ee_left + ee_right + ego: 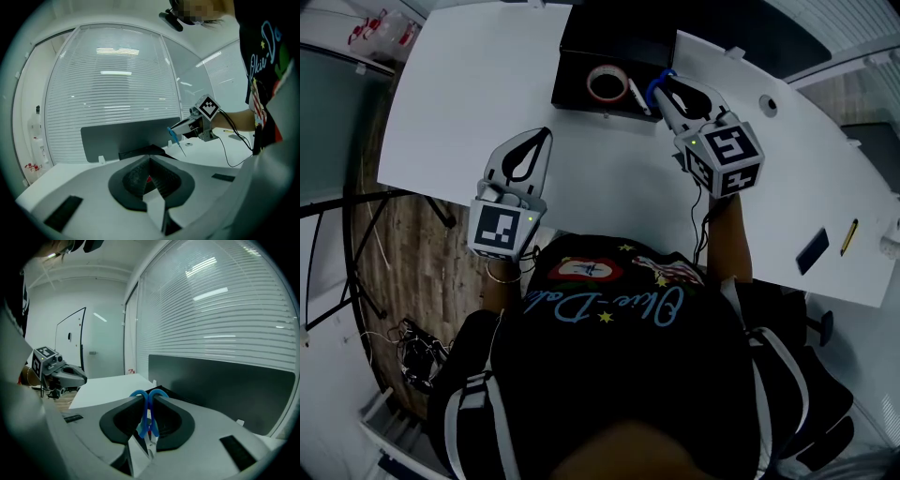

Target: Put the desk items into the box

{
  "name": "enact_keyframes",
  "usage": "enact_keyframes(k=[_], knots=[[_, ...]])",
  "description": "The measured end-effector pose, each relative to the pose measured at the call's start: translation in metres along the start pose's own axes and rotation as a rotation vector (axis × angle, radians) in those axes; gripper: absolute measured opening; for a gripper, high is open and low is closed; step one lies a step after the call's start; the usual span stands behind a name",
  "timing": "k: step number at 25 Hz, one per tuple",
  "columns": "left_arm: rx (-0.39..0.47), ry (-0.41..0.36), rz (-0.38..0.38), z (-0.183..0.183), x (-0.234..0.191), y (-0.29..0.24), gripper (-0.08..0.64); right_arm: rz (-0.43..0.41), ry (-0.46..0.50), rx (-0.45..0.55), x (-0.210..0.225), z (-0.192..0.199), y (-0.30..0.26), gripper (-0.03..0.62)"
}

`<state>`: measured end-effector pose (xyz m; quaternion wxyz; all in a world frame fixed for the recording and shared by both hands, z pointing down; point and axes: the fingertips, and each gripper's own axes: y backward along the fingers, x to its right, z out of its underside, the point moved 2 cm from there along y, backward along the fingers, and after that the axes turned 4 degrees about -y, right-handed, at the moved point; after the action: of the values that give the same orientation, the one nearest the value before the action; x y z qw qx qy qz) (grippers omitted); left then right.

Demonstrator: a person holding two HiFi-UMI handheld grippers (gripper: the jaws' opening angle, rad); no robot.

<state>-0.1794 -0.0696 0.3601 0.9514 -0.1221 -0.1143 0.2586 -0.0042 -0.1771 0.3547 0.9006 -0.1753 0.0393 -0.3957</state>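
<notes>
A black box (570,79) stands open at the far middle of the white table (469,103); a roll of tape (607,83) and a white marker (638,97) lie inside. My right gripper (662,94) hovers at the box's right edge, shut on blue-handled scissors (654,87). In the right gripper view the scissors' blue handles (140,393) stick up between the jaws. The left gripper view shows the scissors (174,136) hanging blade down from the right gripper (183,126). My left gripper (546,137) is shut with nothing in it, over bare table to the left and nearer than the box.
A flat black item (812,250) and a yellow pen (848,237) lie at the table's right near edge. A grey divider panel (126,133) stands behind the box (140,152). A cable (701,220) trails from the right gripper toward the person.
</notes>
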Motion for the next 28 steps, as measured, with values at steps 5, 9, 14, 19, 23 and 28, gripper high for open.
enact_keyframes(k=[5, 9, 14, 19, 23, 28], knots=[[0.005, 0.010, -0.038, 0.000, -0.006, 0.005, 0.000, -0.024, 0.009, 0.002, -0.001, -0.006, -0.008, 0.077], [-0.003, 0.018, -0.060, 0.002, -0.008, 0.010, 0.000, -0.043, -0.003, -0.006, -0.002, -0.004, -0.015, 0.077], [-0.012, 0.035, -0.083, 0.006, -0.011, 0.014, 0.000, -0.063, -0.004, -0.024, -0.005, 0.000, -0.024, 0.077], [-0.023, 0.043, -0.094, 0.009, -0.011, 0.017, 0.000, -0.081, -0.002, -0.040, -0.008, 0.004, -0.029, 0.077], [-0.029, 0.053, -0.104, 0.012, -0.011, 0.019, 0.000, -0.093, 0.004, -0.060, -0.009, 0.010, -0.033, 0.077], [-0.037, 0.060, -0.110, 0.014, -0.011, 0.020, 0.000, -0.103, 0.007, -0.068, -0.010, 0.011, -0.037, 0.077]])
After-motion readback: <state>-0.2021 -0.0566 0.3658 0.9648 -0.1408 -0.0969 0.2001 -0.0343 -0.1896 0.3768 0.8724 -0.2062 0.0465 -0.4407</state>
